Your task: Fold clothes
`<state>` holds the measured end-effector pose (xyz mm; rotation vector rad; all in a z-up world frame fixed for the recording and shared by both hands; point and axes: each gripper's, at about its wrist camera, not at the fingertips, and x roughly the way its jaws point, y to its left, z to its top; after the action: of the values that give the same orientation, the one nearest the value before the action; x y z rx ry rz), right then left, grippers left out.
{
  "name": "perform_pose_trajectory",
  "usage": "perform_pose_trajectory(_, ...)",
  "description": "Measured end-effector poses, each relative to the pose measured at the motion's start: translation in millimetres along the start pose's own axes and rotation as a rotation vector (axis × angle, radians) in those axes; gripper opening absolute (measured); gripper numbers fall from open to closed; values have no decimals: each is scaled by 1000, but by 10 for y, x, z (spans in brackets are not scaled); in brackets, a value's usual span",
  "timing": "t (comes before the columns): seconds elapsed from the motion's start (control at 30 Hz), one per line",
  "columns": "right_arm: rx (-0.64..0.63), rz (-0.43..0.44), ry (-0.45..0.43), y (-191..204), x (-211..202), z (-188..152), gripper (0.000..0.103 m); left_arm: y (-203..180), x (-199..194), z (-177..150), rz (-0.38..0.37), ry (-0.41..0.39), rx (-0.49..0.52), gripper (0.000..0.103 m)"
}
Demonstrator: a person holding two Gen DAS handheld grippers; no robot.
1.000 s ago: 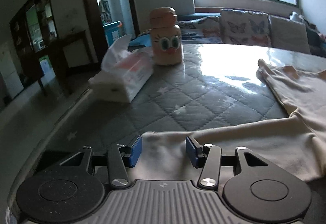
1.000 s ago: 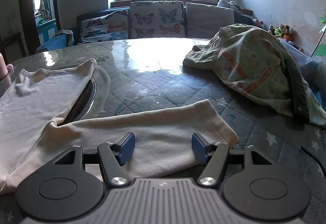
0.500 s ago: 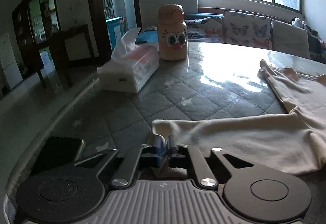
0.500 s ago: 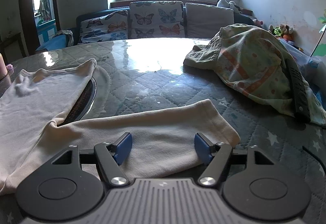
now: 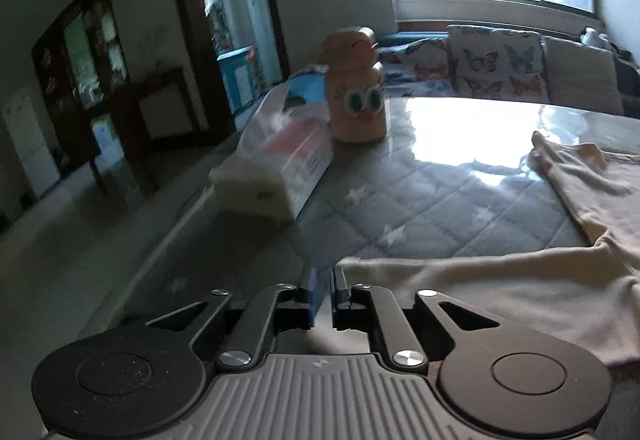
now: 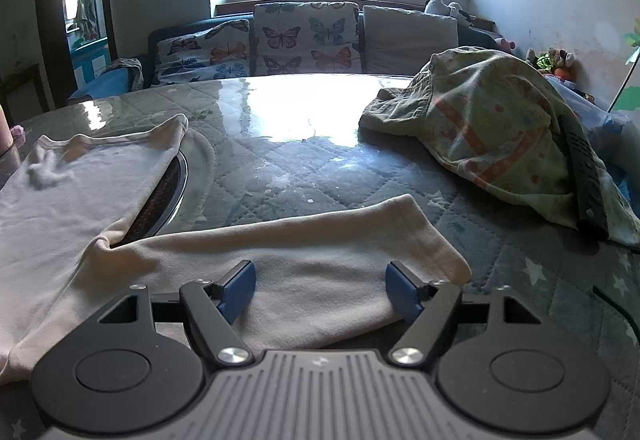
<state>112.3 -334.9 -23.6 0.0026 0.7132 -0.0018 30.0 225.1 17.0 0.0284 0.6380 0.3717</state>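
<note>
A cream long-sleeved shirt (image 6: 72, 199) lies spread on the quilted table. In the left wrist view my left gripper (image 5: 324, 288) is shut on the cuff end of one sleeve (image 5: 480, 292), lifted a little off the table. In the right wrist view my right gripper (image 6: 320, 284) is open, its blue pads either side of the other sleeve (image 6: 320, 256), which lies flat with its cuff to the right.
A tissue pack (image 5: 276, 167) and a peach cartoon bottle (image 5: 356, 87) stand at the table's left. A patterned garment pile (image 6: 500, 135) with a black remote (image 6: 584, 175) lies at the right. A round metal inset (image 6: 164, 195) shows under the shirt. A sofa stands behind.
My left gripper closed on the sleeve cuff and has lifted and swung left with it. My right gripper opened slightly wider and stays over the other sleeve.
</note>
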Motion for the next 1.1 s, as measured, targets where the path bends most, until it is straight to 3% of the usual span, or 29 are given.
perform_pose_trajectory(0.07,0,2,1,-2,-4,1,74,64,-55,-45,-15,11,-48,28)
perform_pose_trajectory(0.13,2,3,0,-9,-4,-3,74,88,-132,-83,-34,8,-77,51)
perform_pose_trajectory(0.3,4,-1,-5,8,-1,-12,75,34,-177,-177,-57,27,-88,54)
perform_pose_trajectory(0.37,4,-1,-4,12,-2,-12,75,23,-141,-195,-66,43,-106,51)
perform_pose_trajectory(0.43,3,-1,-1,13,-1,-12,80,10,-110,-217,-80,53,-117,32)
perform_pose_trajectory(0.47,1,-1,1,14,0,-12,81,-8,-110,-218,-80,46,-108,29)
perform_pose_trajectory(0.5,1,-3,1,15,1,-16,82,-27,-110,-213,-75,36,-93,15)
perform_pose_trajectory(0.53,1,-3,0,15,1,-18,82,-39,-106,-198,-68,28,-82,7)
perform_pose_trajectory(0.73,2,-4,-1,10,1,-18,83,-46,-43,36,1,-38,-25,4)
perform_pose_trajectory(0.87,3,-6,-2,4,4,-21,84,-161,0,197,33,-90,73,4)
perform_pose_trajectory(1.0,2,-6,-2,0,6,-22,84,-246,52,254,53,-118,128,4)
perform_pose_trajectory(1.1,2,-4,-2,-7,3,-22,86,-282,147,204,59,-92,159,4)
